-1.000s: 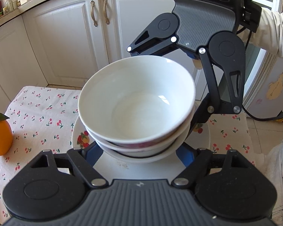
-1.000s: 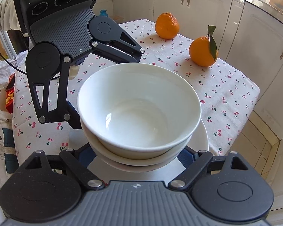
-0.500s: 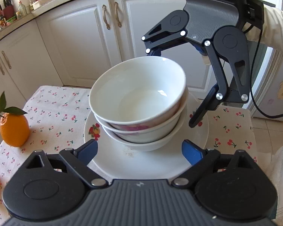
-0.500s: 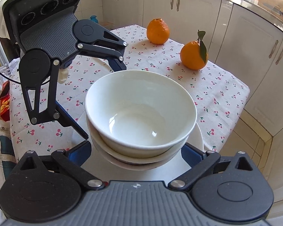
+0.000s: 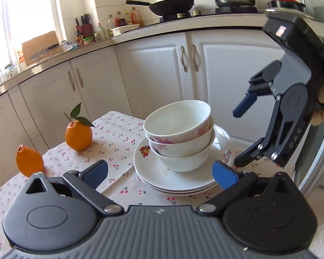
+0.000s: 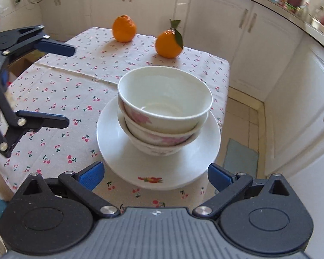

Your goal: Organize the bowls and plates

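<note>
Three white bowls (image 6: 164,116) sit nested one inside another, each with a faint pink flower print on its outer wall; the top one is empty and glossy inside. The stack stands on white plates (image 6: 140,164), a little off their centre. The left wrist view shows at least two plate rims (image 5: 179,188) stacked under the bowls, the upper plate bearing a small red-and-yellow fruit motif near its rim, and another floral-printed white piece (image 5: 225,149) leans behind the stack; what it is cannot be told. Bowls and plates rest on the desk (image 6: 60,90), covered by a pale cloth printed with small cherries, near the edge closest to the right wrist camera.

Two oranges stand toward the far edge of the desk, well apart from the crockery: a bare orange (image 6: 124,28) and a leafed orange (image 6: 168,43) with a green leaf on its stem.

The right hand-held gripper (image 6: 155,178) has its blue-padded jaws spread wide, short of the plates, with nothing pinched. The left hand-held gripper (image 5: 159,173) is opening, its jaws already wide on either side of the near plate rim without touching it. Each hand-held gripper shows in the other's view, clear of the stack. White cabinets (image 5: 162,75) surround the desk.
</note>
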The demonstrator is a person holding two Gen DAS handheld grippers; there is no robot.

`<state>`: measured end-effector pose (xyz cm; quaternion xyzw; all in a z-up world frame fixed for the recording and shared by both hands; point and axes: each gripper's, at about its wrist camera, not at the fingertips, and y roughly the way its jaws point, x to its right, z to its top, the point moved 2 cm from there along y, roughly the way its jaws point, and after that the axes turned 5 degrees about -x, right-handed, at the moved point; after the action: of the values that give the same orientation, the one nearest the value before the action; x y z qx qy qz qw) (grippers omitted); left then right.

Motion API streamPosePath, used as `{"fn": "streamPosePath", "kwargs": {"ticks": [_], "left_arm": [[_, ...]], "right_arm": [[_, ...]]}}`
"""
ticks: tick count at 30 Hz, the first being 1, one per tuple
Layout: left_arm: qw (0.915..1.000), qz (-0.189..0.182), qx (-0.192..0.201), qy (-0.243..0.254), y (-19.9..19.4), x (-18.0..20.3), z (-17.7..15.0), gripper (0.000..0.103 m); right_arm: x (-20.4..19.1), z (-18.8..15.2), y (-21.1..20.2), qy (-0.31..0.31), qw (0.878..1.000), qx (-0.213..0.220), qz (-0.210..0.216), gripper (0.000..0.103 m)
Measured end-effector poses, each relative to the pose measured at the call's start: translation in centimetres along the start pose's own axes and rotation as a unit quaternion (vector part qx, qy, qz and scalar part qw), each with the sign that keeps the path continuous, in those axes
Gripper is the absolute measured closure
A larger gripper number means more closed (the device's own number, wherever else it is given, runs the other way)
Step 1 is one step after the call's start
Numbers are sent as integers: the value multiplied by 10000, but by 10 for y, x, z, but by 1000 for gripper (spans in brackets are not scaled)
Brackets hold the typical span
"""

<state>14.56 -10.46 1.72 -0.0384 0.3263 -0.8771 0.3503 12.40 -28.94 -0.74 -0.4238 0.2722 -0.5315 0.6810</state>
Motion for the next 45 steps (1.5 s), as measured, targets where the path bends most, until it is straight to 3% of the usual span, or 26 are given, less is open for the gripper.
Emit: {"fn": "streamPosePath", "kwargs": {"ticks": [2, 6, 10, 14, 19, 25, 45], "left_arm": [[9990, 308, 56, -322, -9, 4, -4, 1], [9904, 948, -146, -998, -27, 7, -17, 1], [9766, 1178, -424, -1751, -39, 5, -31, 1], [9614, 1437, -626, -2261, -52, 3, -37, 1], [9552, 1711, -687, -2313, -65, 7, -33, 1], [9509, 1789, -625, -2447, -74, 7, -28, 1], [9426, 1953, -822, -2582, -69, 2, -31, 1]], "right_arm": [[-8, -8, -2, 386, 9990, -12, -244, 0], [-23, -25, -7, 1095, 9935, 23, -305, 0], [-43, -36, -15, 1495, 9864, 131, -672, 0], [-52, -41, -32, 1876, 9793, 390, -651, 0], [-64, -36, -51, 1884, 9760, 710, -832, 0], [-68, -31, -64, 1842, 9739, 923, -951, 0], [-69, -26, -60, 1814, 9743, 930, -956, 0]]}}
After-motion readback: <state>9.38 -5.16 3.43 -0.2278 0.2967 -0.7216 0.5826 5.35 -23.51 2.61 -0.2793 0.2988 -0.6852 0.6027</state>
